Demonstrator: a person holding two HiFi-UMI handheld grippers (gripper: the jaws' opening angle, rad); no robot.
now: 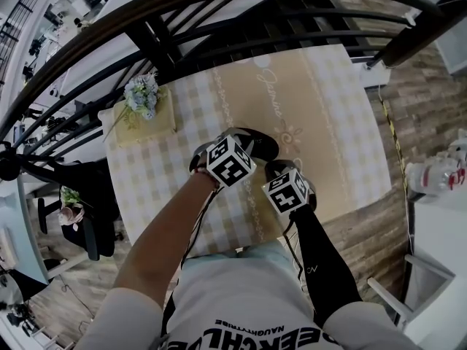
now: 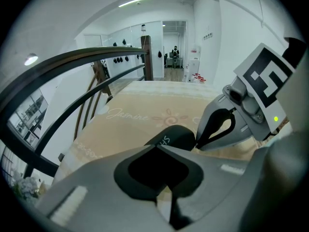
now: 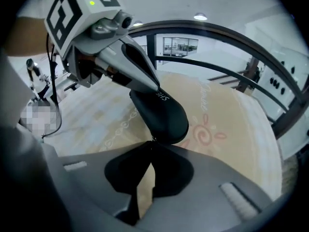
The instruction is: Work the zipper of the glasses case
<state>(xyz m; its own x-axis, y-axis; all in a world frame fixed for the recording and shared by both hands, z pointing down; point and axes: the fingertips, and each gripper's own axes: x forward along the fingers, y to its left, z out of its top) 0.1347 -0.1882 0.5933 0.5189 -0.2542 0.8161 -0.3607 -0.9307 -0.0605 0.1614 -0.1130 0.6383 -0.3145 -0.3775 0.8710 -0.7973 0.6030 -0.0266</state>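
Black oval glasses case (image 3: 161, 115) lies mid-table on a beige checked cloth (image 1: 328, 122). Left gripper (image 2: 159, 148) clamps its lettered end. Right gripper (image 3: 152, 142), jaws pressed together, nips its near tip; zipper pull too small to see. Risk: so thin a pinch slips off, or the case twists out of the clamp.

A bright, white-walled workplace, seemingly the upper landing of an open-plan office or lab. A curved dark railing (image 1: 73, 48) edges a wood-plank floor (image 1: 416, 93), with desks and equipment (image 1: 58, 13) on the level below. A strip light (image 2: 136, 2) runs overhead. A table (image 1: 343, 122) in checked beige cloth stands beside the railing.
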